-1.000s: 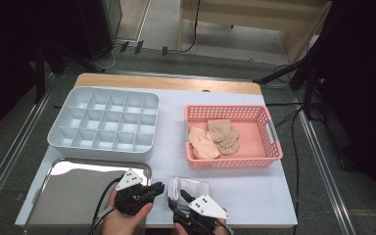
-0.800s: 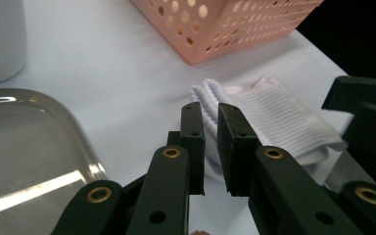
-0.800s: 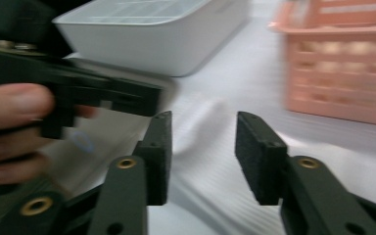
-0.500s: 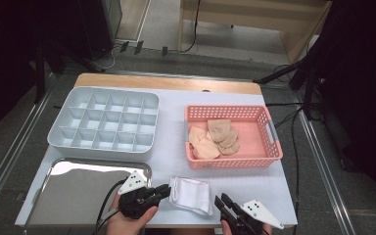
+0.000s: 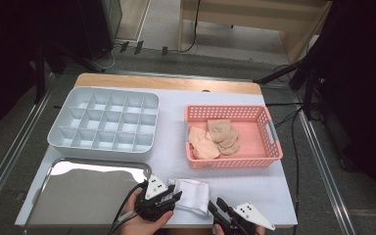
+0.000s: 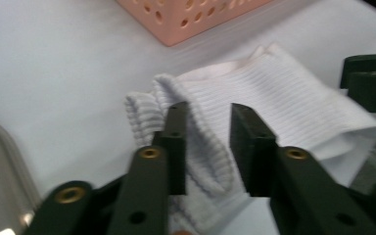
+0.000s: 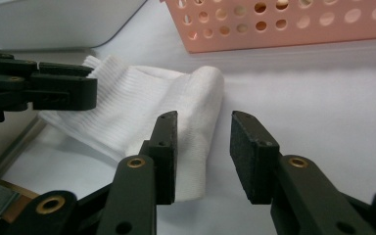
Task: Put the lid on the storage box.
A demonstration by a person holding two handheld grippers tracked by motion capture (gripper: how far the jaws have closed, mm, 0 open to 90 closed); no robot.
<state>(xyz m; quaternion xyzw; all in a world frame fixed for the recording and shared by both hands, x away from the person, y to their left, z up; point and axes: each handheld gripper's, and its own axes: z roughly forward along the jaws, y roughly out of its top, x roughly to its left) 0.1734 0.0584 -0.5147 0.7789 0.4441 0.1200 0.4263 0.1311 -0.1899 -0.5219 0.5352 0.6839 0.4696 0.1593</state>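
The white ribbed sock (image 5: 192,194) lies folded on the table's white cover (image 5: 274,186), at its near edge, between the steel tray (image 5: 85,193) and the pink basket (image 5: 232,135) that holds tan cloth pieces (image 5: 215,138). The left gripper (image 6: 208,132) stands over the sock's bunched left end; its jaws are parted and have just been opening, with a raised fold of the ribbed fabric between them, the pads not visibly pressing on it. The right gripper (image 7: 203,147) sits at the sock's opposite, rolled edge; its jaws are spread and have just been opening, the sock's edge lying under and just past its left jaw, bare cover beneath the right one. The grey compartment tray (image 5: 105,125) lies well beyond both pairs of jaws
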